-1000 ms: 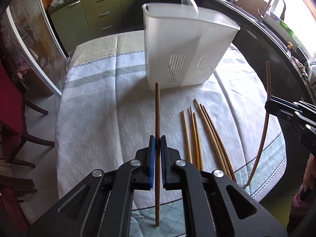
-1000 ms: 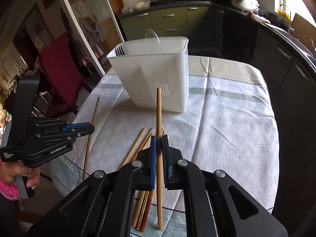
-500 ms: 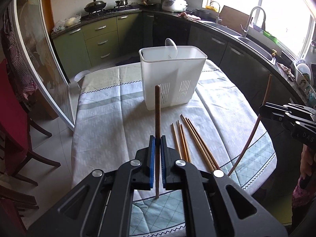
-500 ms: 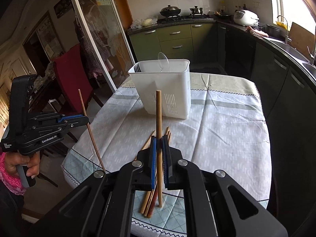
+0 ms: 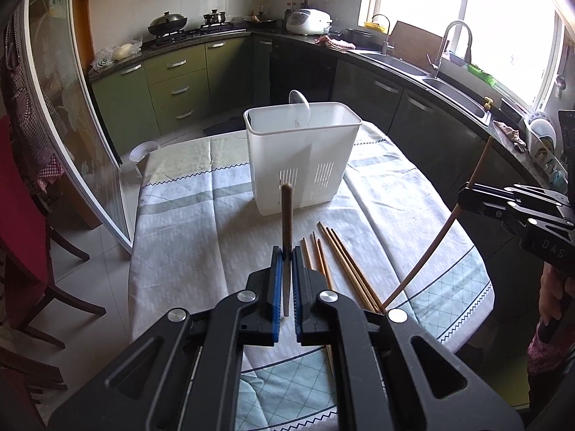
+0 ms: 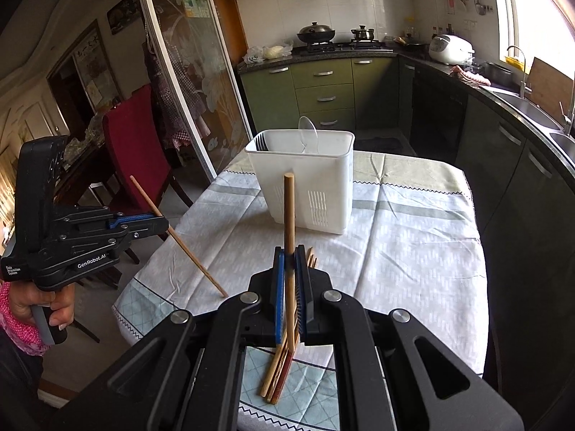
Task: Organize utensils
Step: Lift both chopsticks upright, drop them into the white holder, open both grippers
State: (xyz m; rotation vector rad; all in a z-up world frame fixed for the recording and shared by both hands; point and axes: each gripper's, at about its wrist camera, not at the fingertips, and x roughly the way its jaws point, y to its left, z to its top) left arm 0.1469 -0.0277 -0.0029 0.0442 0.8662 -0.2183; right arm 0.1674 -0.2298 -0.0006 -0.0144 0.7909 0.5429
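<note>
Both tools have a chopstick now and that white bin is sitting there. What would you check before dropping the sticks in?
1. Left gripper holds its chopstick, jaws shut on it: ok.
2. Right gripper holds its chopstick, jaws shut on it: ok.
3. Both held chopsticks lifted clear of the tablecloth: ok.
4. White utensil holder upright, top open: ok.
5. Free room inside the holder: cannot tell; a clear spoon and dark utensils already stand in it, and the rest of the inside is hidden.
6. Loose chopsticks on the table lie out of the way, between the grippers and the holder but flat: ok.
</note>
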